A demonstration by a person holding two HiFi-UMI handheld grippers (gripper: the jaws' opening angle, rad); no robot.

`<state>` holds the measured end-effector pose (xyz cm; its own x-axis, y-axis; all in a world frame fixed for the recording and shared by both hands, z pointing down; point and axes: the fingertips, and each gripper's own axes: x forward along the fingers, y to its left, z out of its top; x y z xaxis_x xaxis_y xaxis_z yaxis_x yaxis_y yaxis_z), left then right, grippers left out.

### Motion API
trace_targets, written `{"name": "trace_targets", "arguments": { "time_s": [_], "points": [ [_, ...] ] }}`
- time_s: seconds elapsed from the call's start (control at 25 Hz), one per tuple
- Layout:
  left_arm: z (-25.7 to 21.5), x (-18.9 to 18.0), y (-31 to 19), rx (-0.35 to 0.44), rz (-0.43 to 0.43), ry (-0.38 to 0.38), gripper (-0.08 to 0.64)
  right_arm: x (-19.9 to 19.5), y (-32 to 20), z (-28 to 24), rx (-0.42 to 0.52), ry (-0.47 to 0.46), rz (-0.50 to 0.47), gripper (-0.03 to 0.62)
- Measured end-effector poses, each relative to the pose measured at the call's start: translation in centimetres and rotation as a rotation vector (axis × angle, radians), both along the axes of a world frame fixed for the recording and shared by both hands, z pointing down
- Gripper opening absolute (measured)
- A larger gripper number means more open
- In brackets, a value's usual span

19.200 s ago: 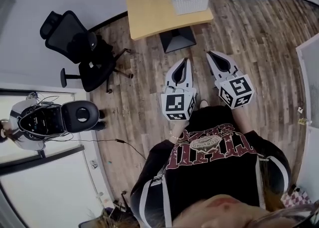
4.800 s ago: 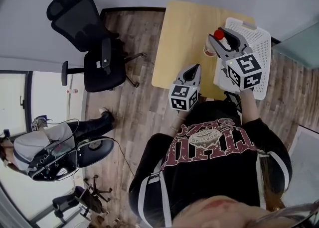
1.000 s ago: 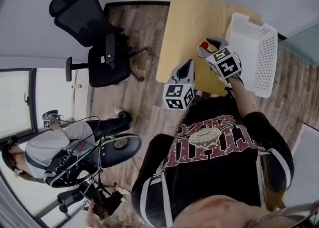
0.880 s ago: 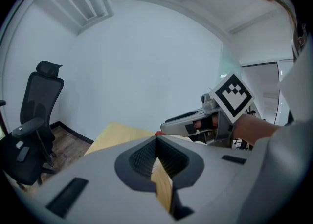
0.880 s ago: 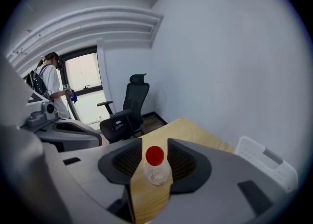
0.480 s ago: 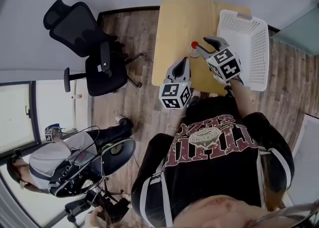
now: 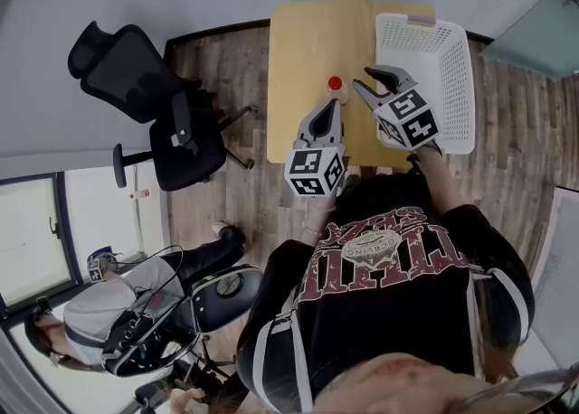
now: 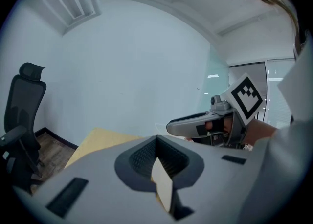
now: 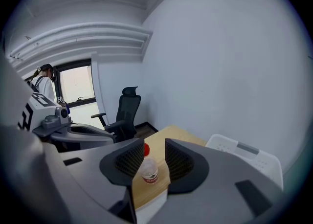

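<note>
Bottle (image 7: 336, 87) upright on bench (image 7: 298, 37), near basket (image 7: 455, 78) | right tool (image 7: 361, 77) jaws apart, bottle just ahead, apparently untouched | left tool (image 7: 328, 114) jaws together, empty

Office: swivel chair (image 7: 136, 87), desk (image 7: 308, 60), wood floor (image 7: 507, 132).

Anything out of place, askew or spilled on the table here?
The white perforated plastic basket sticks out past the edge of the light wooden table. Otherwise nothing stands out: the clear red-capped bottle stands upright and nothing is spilled.
</note>
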<state>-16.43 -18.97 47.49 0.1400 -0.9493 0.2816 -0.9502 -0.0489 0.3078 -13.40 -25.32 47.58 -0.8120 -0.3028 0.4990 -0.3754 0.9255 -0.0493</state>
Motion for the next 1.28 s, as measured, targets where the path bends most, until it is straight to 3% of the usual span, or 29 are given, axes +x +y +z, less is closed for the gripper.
{"name": "trace_targets", "arguments": {
  "time_s": [0.6, 1.28],
  "points": [
    [-0.9, 5.4, -3.2, 0.023, 0.155, 0.01, 0.048, 6.5, -2.3, -0.8, 0.015, -0.028, 0.162, 0.066],
    [-1.3, 11.4, -5.5, 0.039, 0.303, 0.006, 0.048, 13.0, -3.3, -0.8, 0.02, -0.061, 0.305, 0.037]
  ]
}}
